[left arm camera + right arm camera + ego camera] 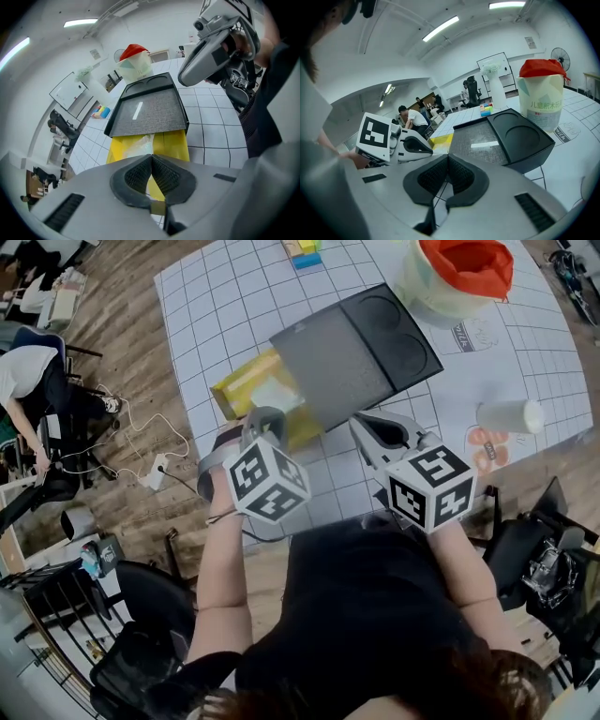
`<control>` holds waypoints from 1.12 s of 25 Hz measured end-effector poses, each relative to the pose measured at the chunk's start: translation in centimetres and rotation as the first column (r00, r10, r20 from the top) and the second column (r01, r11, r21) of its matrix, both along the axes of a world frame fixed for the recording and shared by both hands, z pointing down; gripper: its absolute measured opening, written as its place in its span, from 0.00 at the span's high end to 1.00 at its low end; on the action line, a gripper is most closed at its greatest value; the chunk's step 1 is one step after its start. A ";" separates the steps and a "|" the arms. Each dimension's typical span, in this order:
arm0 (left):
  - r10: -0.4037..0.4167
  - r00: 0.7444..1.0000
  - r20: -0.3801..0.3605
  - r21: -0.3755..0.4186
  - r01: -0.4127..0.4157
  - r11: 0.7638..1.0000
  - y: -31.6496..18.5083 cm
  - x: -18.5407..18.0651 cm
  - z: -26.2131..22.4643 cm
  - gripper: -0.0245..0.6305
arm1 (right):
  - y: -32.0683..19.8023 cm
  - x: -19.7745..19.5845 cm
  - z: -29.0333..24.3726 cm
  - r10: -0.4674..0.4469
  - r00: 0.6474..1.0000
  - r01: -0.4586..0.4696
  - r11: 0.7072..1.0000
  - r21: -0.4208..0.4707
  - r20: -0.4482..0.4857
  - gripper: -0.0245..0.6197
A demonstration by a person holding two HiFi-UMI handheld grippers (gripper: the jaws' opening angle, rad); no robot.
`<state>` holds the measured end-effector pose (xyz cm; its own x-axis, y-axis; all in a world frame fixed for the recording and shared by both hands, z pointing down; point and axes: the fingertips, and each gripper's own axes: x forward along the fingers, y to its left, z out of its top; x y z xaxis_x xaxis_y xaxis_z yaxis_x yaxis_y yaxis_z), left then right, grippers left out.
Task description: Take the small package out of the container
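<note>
While the head view looks down on a gridded mat (pixel 202 296), the container (pixel 352 352), a dark flat box, lies aslant in the middle. The yellow package (pixel 246 382) sticks out of its near left end, so it is only partly out. Whether the hidden part sits inside or under the box I cannot tell. The left gripper (pixel 265 416) points steeply down with its tip over that exposed end, the sensible place to take hold. The right gripper (pixel 361 426) hangs just beside the container's near edge and touches nothing that I can see. It is probably placed there to steady the box if it drags. A bucket (pixel 455 282) and a tipped cup (pixel 511 415) lie well apart and play no part.

From the left gripper view, the pads are pressed together right at the package's clear wrap, with yellow showing behind them. Whether a thin edge of film is caught between them cannot be told. If one is, so slight a pinch could slip as the package slides.

From the right gripper view, its pads also meet, with nothing between them, and it is aimed toward the container's side and the left gripper. Closed and empty, it looks to be on stand-by rather than gripping.
</note>
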<state>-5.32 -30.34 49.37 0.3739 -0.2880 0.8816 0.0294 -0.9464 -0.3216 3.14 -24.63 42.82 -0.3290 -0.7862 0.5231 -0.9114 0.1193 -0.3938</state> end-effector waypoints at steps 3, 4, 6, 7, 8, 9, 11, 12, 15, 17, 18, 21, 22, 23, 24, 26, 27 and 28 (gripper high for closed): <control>-0.034 0.999 -0.019 0.022 0.035 0.999 0.6 -0.3 -0.9 0.92 | 1.0 0.0 -0.4 -0.013 1.000 0.013 1.000 0.010 -0.002 0.94; -0.042 0.999 -0.025 0.031 0.043 0.999 0.9 -0.3 -1.2 0.92 | 1.3 0.1 -0.6 -0.017 1.000 0.017 1.000 0.015 -0.004 0.94; -0.059 0.997 -0.039 0.049 0.061 0.997 1.4 -0.4 -1.9 0.92 | 2.0 0.1 -1.0 -0.026 1.000 0.026 0.999 0.024 -0.007 0.94; -0.068 0.997 -0.046 0.056 0.070 0.996 1.6 -0.5 -2.3 0.92 | 2.3 0.1 -1.1 -0.031 1.000 0.031 0.999 0.028 -0.007 0.94; -0.077 0.996 -0.053 0.062 0.080 0.995 1.9 -0.6 -2.6 0.92 | 2.7 0.1 -1.3 -0.034 0.999 0.035 0.999 0.031 -0.007 0.94; -0.086 0.995 -0.059 0.070 0.090 0.994 2.1 -0.6 -2.9 0.92 | 3.0 0.2 -1.4 -0.037 0.999 0.038 0.999 0.034 -0.008 0.94; -0.104 0.992 -0.075 0.085 0.110 0.990 2.6 -0.6 -3.6 0.92 | 3.5 0.4 -1.7 -0.043 0.999 0.043 0.998 0.040 -0.009 0.94; -0.114 0.990 -0.086 0.094 0.122 0.988 2.8 -0.6 -4.0 0.92 | 3.8 0.5 -1.8 -0.045 0.999 0.046 0.998 0.043 -0.010 0.94; -0.145 0.982 -0.122 0.123 0.160 0.980 3.3 -0.6 -5.4 0.92 | 4.5 0.8 -2.3 -0.059 0.998 0.060 0.997 0.057 -0.016 0.94; -0.165 0.976 -0.141 0.144 0.185 0.972 3.7 -0.7 -6.3 0.92 | 5.1 0.9 -2.7 -0.071 0.997 0.072 0.995 0.067 -0.021 0.94; -0.174 0.973 -0.149 0.153 0.197 0.968 4.0 -0.8 -6.8 0.92 | 5.4 1.0 -2.9 -0.076 0.997 0.077 0.994 0.072 -0.021 0.94; -0.202 0.963 -0.179 0.171 0.233 0.957 4.9 -1.1 -8.3 0.92 | 6.2 1.1 -3.4 -0.088 0.996 0.089 0.992 0.084 -0.021 0.94; -0.211 0.959 -0.190 0.174 0.244 0.954 5.2 -1.2 -8.7 0.92 | 6.5 1.1 -3.6 -0.090 0.996 0.092 0.992 0.088 -0.021 0.94; -0.219 0.955 -0.201 0.175 0.255 0.951 5.5 -1.2 -9.1 0.92 | 6.6 1.2 -3.7 -0.093 0.995 0.094 0.991 0.091 -0.021 0.94; -0.226 0.951 -0.211 0.175 0.264 0.948 5.8 -1.2 -9.4 0.92 | 6.8 1.2 -3.9 -0.095 0.995 0.097 0.991 0.095 -0.022 0.94; -0.240 0.944 -0.228 0.173 0.281 0.944 6.4 -1.3 -10.0 0.92 | 7.0 1.4 -4.2 -0.101 0.995 0.103 0.989 0.105 -0.024 0.94; -0.247 0.940 -0.237 0.170 0.290 0.942 6.8 -1.3 -10.2 0.92 | 7.1 1.4 -4.4 -0.105 0.994 0.107 0.988 0.110 -0.025 0.94; -0.254 0.935 -0.246 0.166 0.299 0.940 7.1 -1.3 -10.3 0.92 | 7.3 1.5 -4.5 -0.108 0.994 0.110 0.987 0.115 -0.026 0.94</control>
